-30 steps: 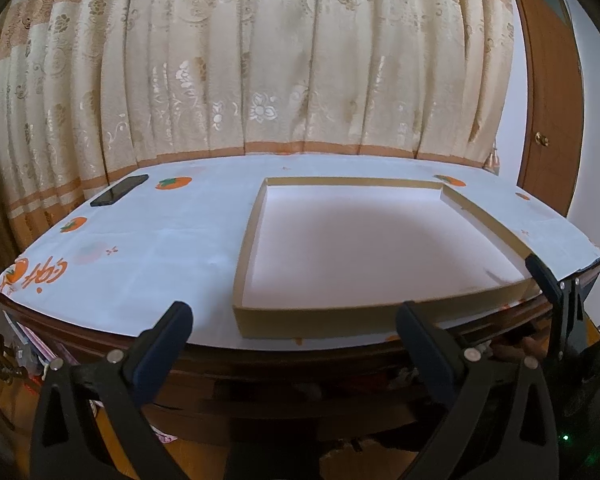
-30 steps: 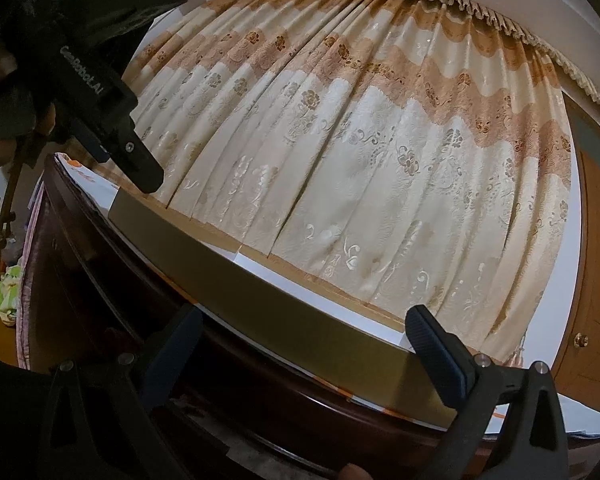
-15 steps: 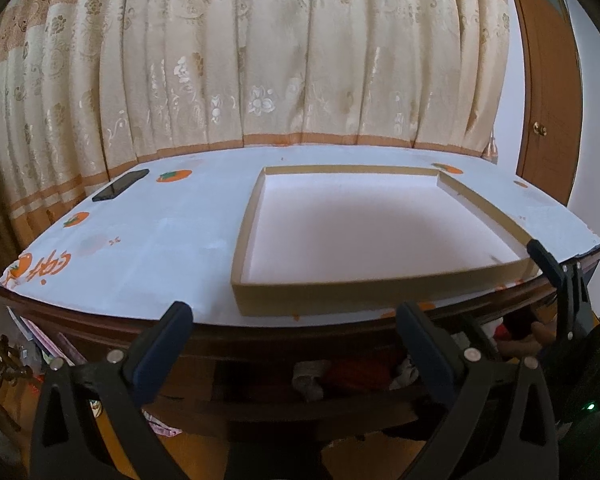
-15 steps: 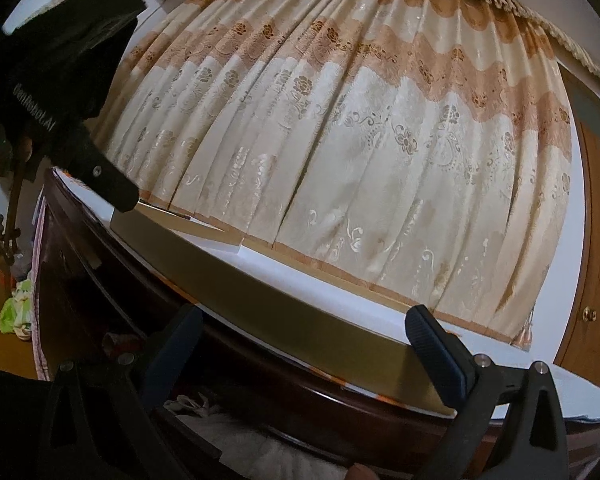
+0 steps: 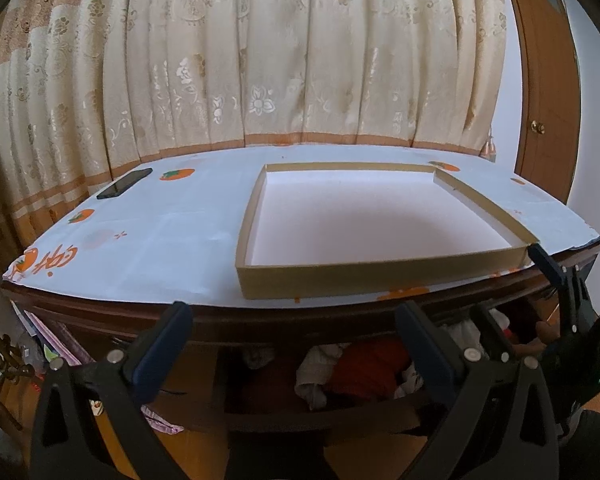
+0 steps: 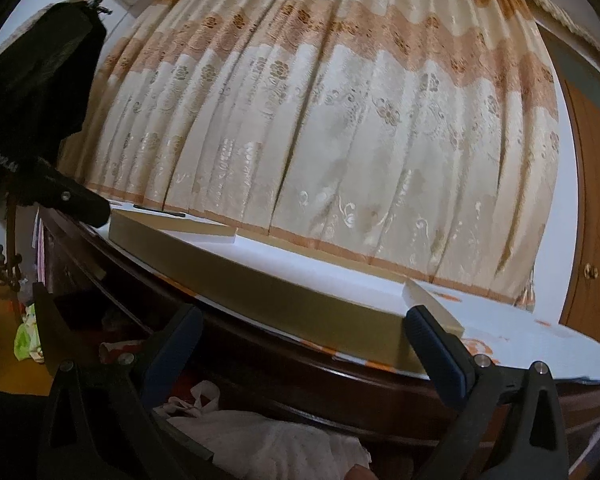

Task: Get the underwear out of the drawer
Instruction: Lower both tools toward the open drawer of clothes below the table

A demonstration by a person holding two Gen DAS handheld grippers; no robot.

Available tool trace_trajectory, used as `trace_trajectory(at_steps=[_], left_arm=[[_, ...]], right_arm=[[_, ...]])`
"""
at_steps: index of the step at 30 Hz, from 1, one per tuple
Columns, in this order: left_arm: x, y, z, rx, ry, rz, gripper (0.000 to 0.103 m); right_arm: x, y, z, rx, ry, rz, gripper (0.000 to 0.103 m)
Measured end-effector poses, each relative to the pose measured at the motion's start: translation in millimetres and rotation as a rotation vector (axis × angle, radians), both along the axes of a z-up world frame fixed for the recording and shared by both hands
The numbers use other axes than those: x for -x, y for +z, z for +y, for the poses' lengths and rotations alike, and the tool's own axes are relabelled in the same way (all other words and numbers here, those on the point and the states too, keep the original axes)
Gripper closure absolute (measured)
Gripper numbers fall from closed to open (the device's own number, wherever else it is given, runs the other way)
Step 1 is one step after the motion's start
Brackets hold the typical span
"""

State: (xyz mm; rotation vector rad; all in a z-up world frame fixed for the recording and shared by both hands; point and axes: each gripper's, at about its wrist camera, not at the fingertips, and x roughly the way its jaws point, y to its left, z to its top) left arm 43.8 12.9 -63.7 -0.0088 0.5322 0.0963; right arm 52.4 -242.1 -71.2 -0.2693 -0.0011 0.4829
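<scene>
The left gripper [image 5: 292,344] is held in front of the worktop [image 5: 172,248] edge, its two blue-padded fingers set wide apart with nothing between them. The right gripper [image 6: 300,344] is likewise held with its fingers spread and empty, low against the dark wooden front of the worktop; in the left wrist view it is seen at the right edge [image 5: 556,280], gripped by a hand [image 5: 540,336] in a dark sleeve.

Beneath the worktop an open drawer [image 5: 324,416] is seen, filled with bundled clothing. A red garment [image 5: 368,368] is lying in its middle, with a whitish garment [image 5: 312,376] just beside it on the left and a grey piece [image 5: 258,358] further left. Which of these pieces is the underwear cannot be told. In the right wrist view a white crumpled cloth [image 6: 268,440] is seen directly below the right gripper, inside the drawer.

On the worktop, covered by a white cloth printed with orange fruit, a shallow cardboard tray [image 5: 380,276] with a white inside is placed near the front edge. A black phone [image 5: 125,183] is laid well apart from it at the far left corner. A patterned beige curtain [image 5: 280,60] is hung behind, and a brown door [image 5: 548,92] is seen at the right.
</scene>
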Motion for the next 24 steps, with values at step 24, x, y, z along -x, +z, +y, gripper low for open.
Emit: trace_trajectory(at_steps=[24], left_arm=[[26.9, 19.6, -6.0, -0.011, -0.018, -0.059, 0.0]], right_arm=[[20.7, 2.3, -12.3, -0.017, -0.035, 0.068, 0.001]])
